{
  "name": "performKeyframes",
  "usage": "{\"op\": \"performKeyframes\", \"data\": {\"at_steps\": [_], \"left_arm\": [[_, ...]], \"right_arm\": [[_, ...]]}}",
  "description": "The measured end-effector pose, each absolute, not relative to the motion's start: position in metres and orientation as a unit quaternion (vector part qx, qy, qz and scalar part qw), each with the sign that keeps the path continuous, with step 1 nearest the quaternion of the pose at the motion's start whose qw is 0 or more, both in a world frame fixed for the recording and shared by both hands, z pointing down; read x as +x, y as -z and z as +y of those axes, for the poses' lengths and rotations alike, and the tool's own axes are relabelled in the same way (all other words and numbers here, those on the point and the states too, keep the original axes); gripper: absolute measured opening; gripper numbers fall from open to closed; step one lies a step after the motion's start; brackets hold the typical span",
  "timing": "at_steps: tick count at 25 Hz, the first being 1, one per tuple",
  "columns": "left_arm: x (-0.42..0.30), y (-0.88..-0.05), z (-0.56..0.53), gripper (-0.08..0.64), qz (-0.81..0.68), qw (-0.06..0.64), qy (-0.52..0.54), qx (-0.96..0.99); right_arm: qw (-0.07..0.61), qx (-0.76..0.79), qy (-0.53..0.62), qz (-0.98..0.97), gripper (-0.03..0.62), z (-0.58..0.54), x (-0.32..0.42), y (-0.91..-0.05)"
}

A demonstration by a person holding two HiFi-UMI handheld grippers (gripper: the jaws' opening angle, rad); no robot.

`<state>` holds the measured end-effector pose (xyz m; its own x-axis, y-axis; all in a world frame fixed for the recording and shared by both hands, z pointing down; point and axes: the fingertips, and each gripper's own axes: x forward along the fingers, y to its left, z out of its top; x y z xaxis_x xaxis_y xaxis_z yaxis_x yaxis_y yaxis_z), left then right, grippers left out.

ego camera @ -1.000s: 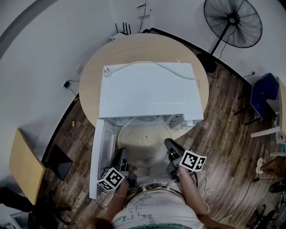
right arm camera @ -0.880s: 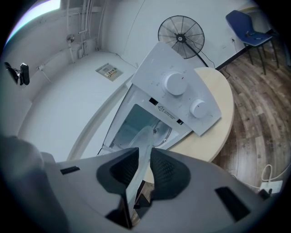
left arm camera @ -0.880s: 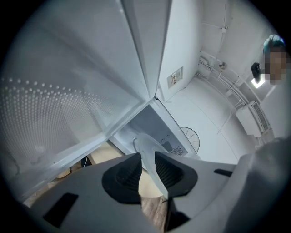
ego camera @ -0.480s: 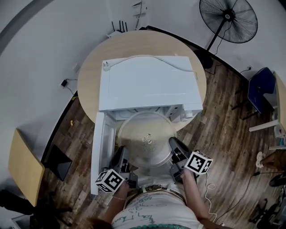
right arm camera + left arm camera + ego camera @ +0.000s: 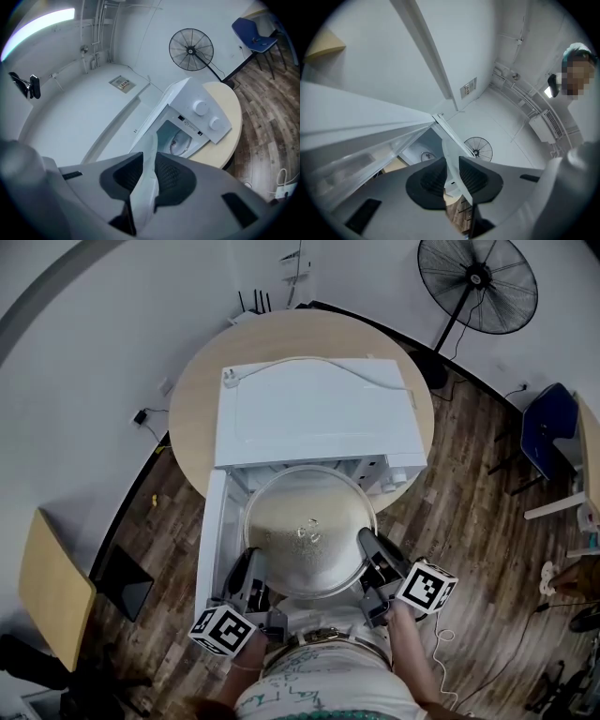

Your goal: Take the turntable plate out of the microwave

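Observation:
The round, clear glass turntable plate (image 5: 307,529) hangs in the air in front of the white microwave (image 5: 314,413), held by its near rim on both sides. My left gripper (image 5: 251,570) is shut on the plate's left near edge, and my right gripper (image 5: 371,554) is shut on its right near edge. In the left gripper view the glass rim (image 5: 451,161) runs between the black pads of the left gripper (image 5: 452,177). The right gripper view shows the same: the rim (image 5: 149,159) is pinched in the right gripper (image 5: 144,177), with the open microwave cavity (image 5: 180,139) beyond.
The microwave sits on a round wooden table (image 5: 192,390), its door (image 5: 214,542) swung open to the left beside my left gripper. A standing fan (image 5: 476,282) and a blue chair (image 5: 548,442) are off to the right, a tan tabletop (image 5: 47,587) at the left.
Both grippers have lifted with the plate in them. The plate has come up out of the cavity mouth and now looks larger and closer in the head view.

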<state>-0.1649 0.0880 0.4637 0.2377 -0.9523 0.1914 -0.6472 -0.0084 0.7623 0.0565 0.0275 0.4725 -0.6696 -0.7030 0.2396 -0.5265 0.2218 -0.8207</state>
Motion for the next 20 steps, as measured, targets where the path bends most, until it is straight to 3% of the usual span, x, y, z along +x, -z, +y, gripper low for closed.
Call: {"op": "performKeyframes", "data": {"at_steps": [20], "left_arm": [[-0.171,-0.421,-0.003,0.089,-0.589,0.365,0.214,0.689]], "right_arm": [[0.089,-0.381,0.456,0.799,0.072,-0.070,0.048,-0.428]]}}
